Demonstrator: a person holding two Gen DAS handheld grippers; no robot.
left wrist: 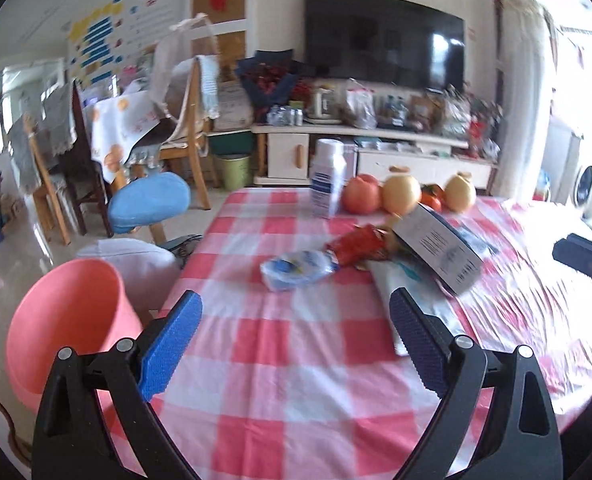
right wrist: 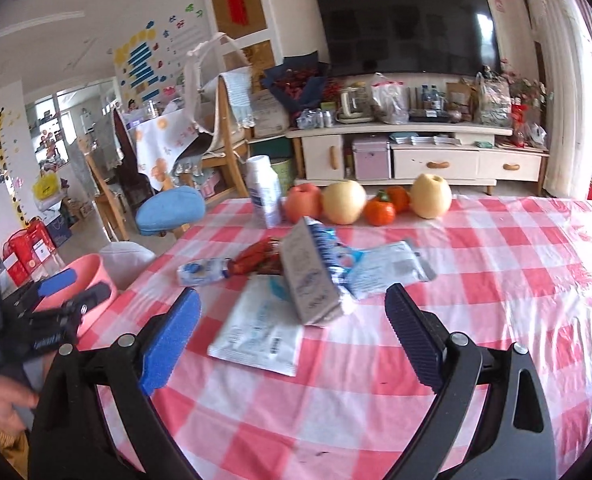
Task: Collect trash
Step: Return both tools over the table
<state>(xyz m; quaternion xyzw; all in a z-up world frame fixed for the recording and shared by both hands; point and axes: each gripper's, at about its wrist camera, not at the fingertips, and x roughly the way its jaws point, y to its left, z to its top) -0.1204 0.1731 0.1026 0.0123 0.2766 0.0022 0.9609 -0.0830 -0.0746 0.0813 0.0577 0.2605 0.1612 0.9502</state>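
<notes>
On the grey carton, print seemingly too blurred to read.

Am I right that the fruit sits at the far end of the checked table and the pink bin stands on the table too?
Not quite. The fruit is at the far end of the table, but the pink bin stands on the floor beside the table's edge, not on it. The left wrist view shows this best.
</notes>
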